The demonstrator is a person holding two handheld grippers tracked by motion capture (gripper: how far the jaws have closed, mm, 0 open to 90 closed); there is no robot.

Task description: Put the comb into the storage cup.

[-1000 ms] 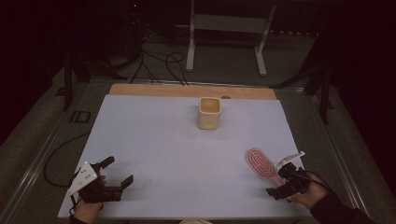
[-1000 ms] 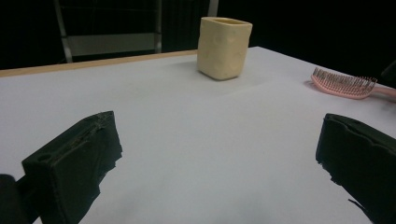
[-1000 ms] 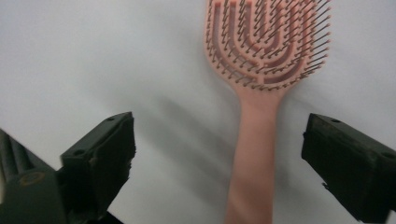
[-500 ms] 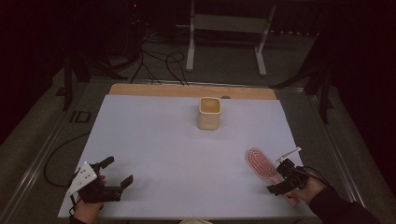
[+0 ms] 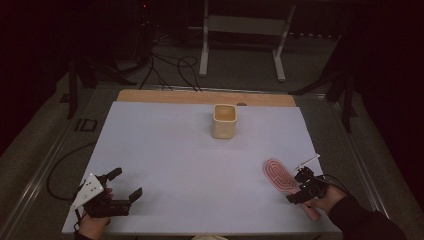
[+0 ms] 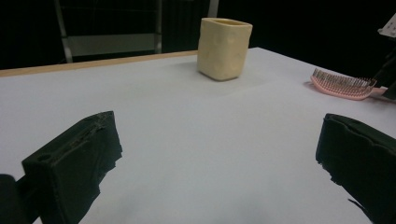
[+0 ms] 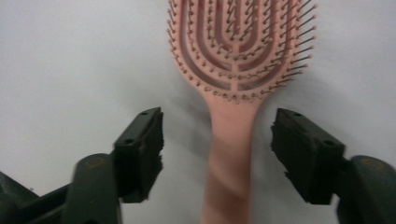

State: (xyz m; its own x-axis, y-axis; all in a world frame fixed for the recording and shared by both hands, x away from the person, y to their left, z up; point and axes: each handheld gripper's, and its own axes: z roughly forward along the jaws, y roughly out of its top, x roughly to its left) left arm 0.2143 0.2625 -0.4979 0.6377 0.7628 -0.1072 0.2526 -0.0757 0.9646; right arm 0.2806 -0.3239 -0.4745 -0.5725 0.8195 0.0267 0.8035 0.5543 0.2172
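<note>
The right gripper [image 7: 217, 154] straddles the hairbrush [image 7: 236, 88] handle, jaws open for grasping; the left gripper [image 5: 119, 192] rests open on the table [image 5: 200, 160].

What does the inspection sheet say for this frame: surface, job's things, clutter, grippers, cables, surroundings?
Surface: white table top, wooden strip along the far edge.
Job's things: pink hairbrush lying flat, bristles up; its handle lies between the right gripper's jaws.
Clutter: cream cup upright near the far edge, apart from the brush.
Grippers: right gripper open, jaws astride the handle without touching; left gripper open above bare table.
Cables: black cables on the floor beyond the table.
Surroundings: dark room, white metal stand behind the table.
</note>
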